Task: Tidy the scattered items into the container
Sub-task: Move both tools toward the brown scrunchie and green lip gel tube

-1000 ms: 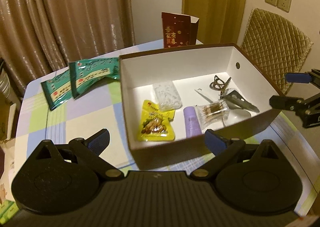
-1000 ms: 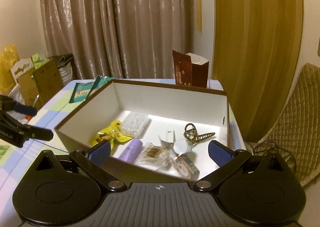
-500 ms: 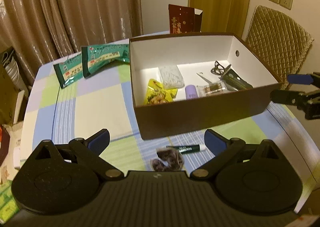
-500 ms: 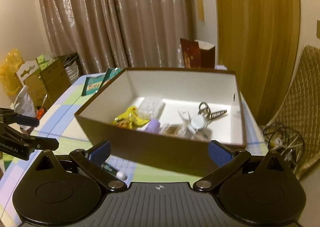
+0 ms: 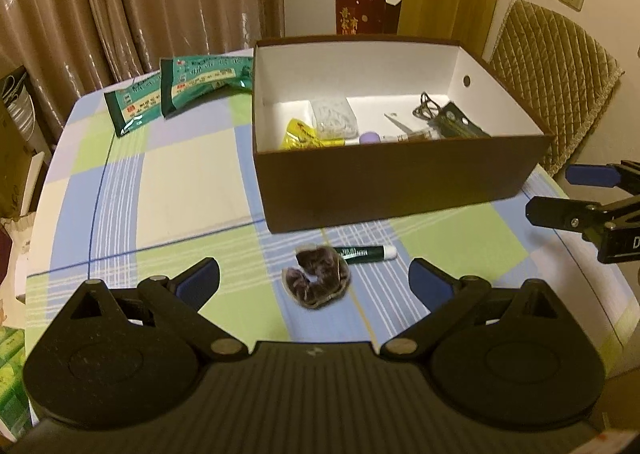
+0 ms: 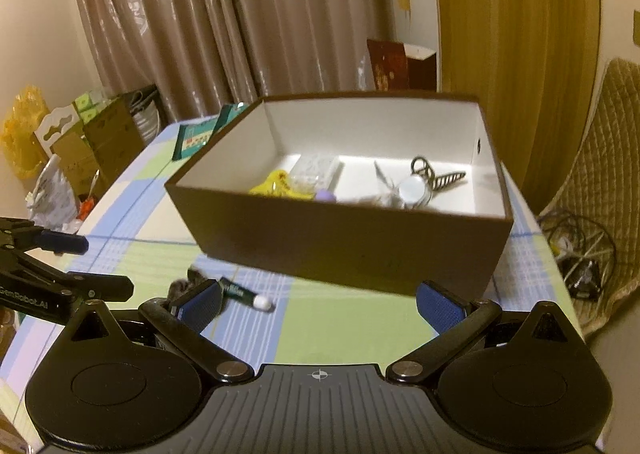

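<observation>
The brown cardboard box with white lining [image 5: 400,181] already holds several small items; a dark purple fabric scrunchie [image 5: 318,282] and green marker pen [image 5: 366,252] lie on the checked table [image 5: 180,173] beside it; both hand-held grippers, left [image 5: 314,280] and right [image 6: 318,304], hover spread and empty.

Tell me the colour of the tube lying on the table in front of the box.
Dark green tube with a white cap; clearest in the left wrist view.

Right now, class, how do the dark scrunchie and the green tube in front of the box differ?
The scrunchie is a curled, soft, dark purplish ring; the green tube is straight, rigid and white-capped. The scrunchie lies farther from the box; the tube lies nearer. Both rest on the tablecloth, outside the box.
</observation>
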Available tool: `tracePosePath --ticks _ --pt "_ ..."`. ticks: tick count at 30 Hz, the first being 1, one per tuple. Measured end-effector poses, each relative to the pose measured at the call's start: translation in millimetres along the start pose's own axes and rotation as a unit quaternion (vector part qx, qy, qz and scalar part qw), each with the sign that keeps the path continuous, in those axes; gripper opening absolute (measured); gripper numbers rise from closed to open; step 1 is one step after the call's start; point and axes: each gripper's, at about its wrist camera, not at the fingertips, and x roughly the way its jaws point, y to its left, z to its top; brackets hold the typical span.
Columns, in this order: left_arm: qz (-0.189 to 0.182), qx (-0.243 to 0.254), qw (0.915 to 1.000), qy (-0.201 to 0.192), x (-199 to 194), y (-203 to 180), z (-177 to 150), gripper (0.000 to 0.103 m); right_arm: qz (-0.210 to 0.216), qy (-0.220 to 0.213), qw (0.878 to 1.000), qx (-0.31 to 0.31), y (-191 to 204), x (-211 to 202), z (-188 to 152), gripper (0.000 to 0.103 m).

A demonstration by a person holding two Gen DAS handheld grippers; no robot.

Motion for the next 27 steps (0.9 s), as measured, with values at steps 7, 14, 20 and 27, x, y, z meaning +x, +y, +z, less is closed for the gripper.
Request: tracePosePath --ticks 7,14,20,27 --pt "0.007 0.010 0.9998 0.015 4.1 -6.8 -13.9 0.099 -0.001 0.029 1.000 0.002 7.4 6.4 -15.1 0.101" --pt "0.007 0.015 0.9995 0.027 8.8 -8.5 -22.6 0.099 -0.004 0.058 0.998 0.003 13.4 15.9 -29.5 0.101" --pt "0.006 0.018 0.9991 0.037 14.2 -8.2 -27.1 0.099 -0.007 0.086 0.996 0.002 17.2 27.5 -41.4 0.101" --pt "0.004 0.022 0.9987 0.046 24.6 -5.5 -31.6 0.099 -0.016 0.103 0.995 0.003 17.9 37.9 -45.4 0.101"
